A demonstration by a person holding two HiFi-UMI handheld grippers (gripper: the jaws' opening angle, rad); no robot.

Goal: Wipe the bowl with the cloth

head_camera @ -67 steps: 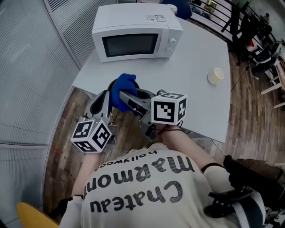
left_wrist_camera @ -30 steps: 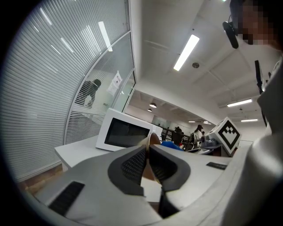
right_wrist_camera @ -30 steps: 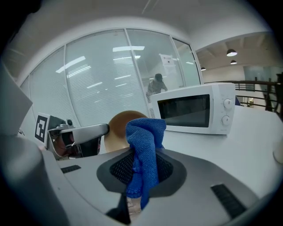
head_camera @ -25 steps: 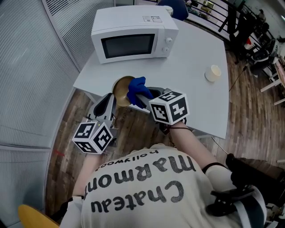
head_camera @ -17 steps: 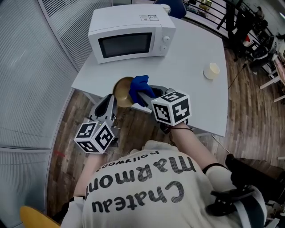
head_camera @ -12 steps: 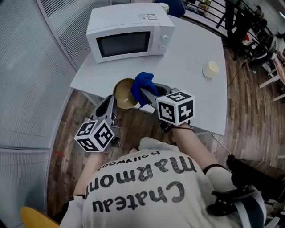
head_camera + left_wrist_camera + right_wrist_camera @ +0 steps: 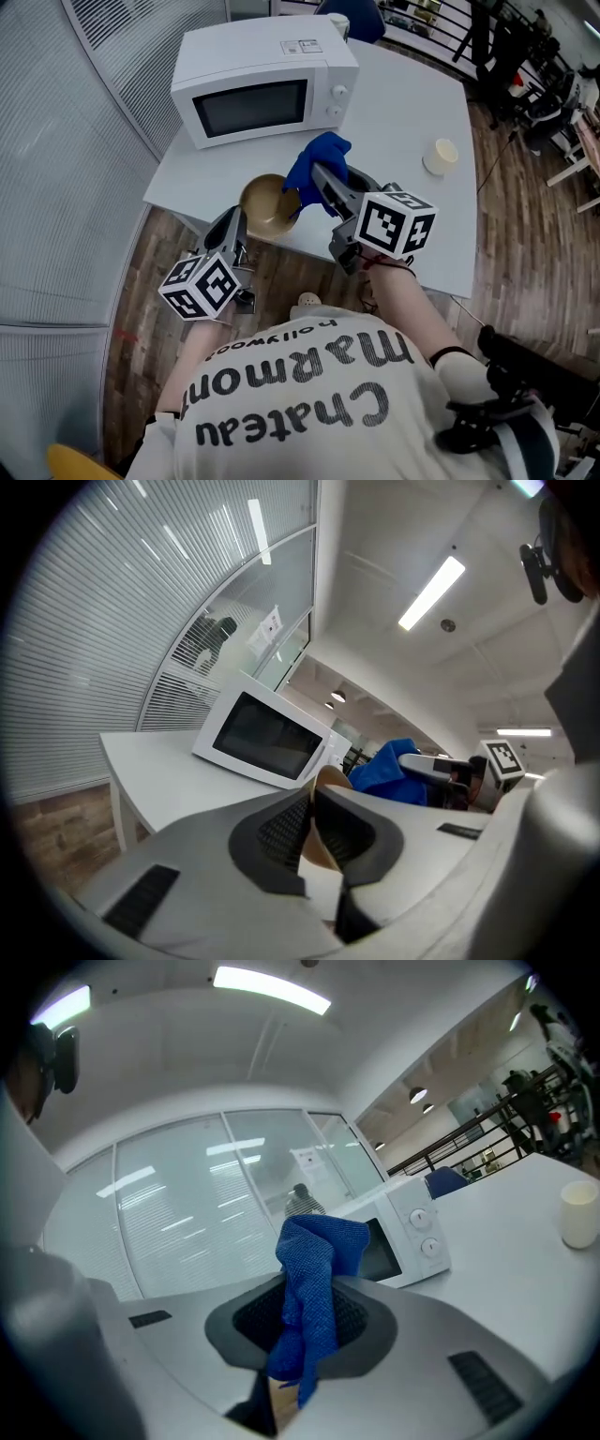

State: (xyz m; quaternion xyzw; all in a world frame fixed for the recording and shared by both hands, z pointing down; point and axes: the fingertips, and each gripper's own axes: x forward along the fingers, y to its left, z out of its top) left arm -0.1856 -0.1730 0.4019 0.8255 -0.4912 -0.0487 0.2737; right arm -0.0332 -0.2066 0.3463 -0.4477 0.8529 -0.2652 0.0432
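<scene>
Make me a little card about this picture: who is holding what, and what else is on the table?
left gripper: jaws shut on the rim of the bowl
right gripper: jaws shut on the blue cloth
bowl: tan, tilted, held up near the front edge of the table
cloth: bunched up, right beside the bowl; touching or not, cannot tell
on the table: white microwave with its door closed; small pale cup off to the right

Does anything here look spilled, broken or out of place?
Nothing stands out. The left gripper holds the bowl by its rim, the right gripper holds the blue cloth beside it, and the microwave on the table is shut.
</scene>
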